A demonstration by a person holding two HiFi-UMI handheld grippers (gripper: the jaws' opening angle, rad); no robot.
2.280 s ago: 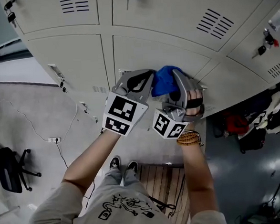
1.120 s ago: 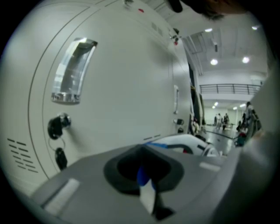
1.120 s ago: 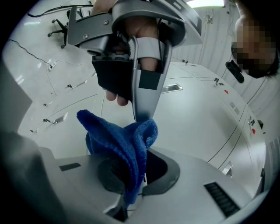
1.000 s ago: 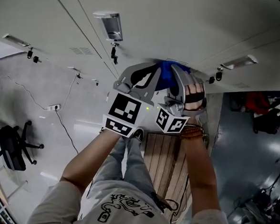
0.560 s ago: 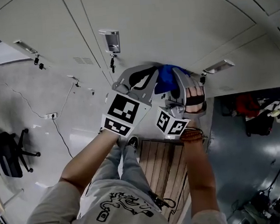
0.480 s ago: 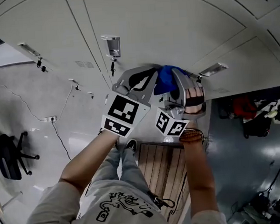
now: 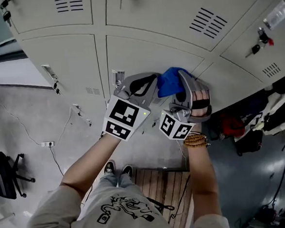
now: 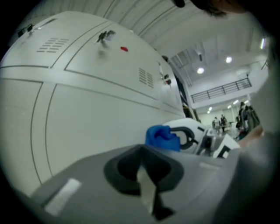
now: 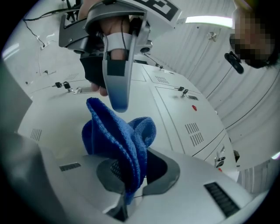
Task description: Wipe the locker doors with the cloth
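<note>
Head view looks steeply down a bank of pale grey locker doors, with both forearms reaching out to it side by side. The right tongs are clenched on a blue cloth, which bunches out past their tips and appears to lie against a door close to a seam between panels. The left tongs sit just beside the cloth on its left, tips close to the same door.

The right gripper view shows the cloth nipped by a lower fold between the two grey jaws. From there it stands up as a crumpled, doubled ridge. Its long axis runs along the jaws, away from the camera and toward the locker face, and its free rounded folds point at the door. A tip of the left tongs hangs just above the cloth's top edge in this view; whether they touch cannot be told.

The left gripper view shows its own jaws brought together, with only a pale sliver at the seam and nothing between them. The cloth shows beyond them as a small blue lump at the door surface.

Vent slots and keys mark the higher doors. A bead bracelet circles the right wrist. On the floor lie a slatted wooden board by the person's shoes and an office chair well off to the left.
</note>
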